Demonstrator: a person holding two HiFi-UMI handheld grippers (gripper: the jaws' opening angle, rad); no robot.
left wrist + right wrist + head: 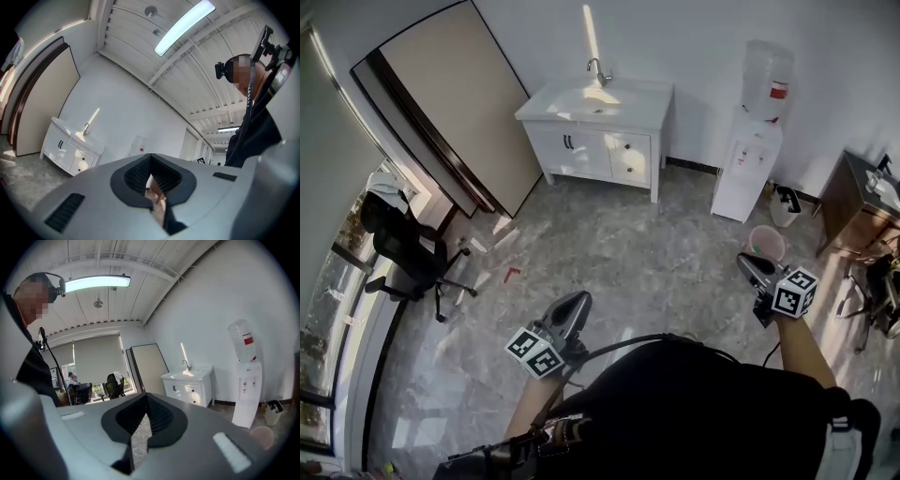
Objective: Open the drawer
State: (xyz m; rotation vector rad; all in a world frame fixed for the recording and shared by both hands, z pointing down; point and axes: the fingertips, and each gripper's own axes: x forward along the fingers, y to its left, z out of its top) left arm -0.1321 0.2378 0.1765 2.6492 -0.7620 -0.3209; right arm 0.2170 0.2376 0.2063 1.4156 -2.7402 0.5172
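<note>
We are standing on a grey marbled floor (675, 253) that is filling most of the head view. A tall beige panel (455, 94) with a dark edge is leaning against the wall at the far left. Beside it, against the far wall, a white vanity cabinet (581, 150) is carrying a basin and a tap. A white water dispenser (750, 159) with a bottle on top is standing just to its right. A black office chair (403, 248) is sitting by the window on the left.

We are holding a gripper in each hand, both well apart from the cabinet. The left gripper (579, 300) is pointing toward the cabinet. In its own view its jaws are pressing together at the tips with nothing between them. The right gripper (744, 261) is pointing toward the dispenser side, and its jaws are likewise clenched on nothing.

The drawers (629, 157) are sitting in the right-hand part of the cabinet, one above the other, each with a small dark knob, and both are looking pushed in. A pink bucket (766, 242) is standing on the floor near the dispenser's foot, just ahead of the right gripper.
</note>
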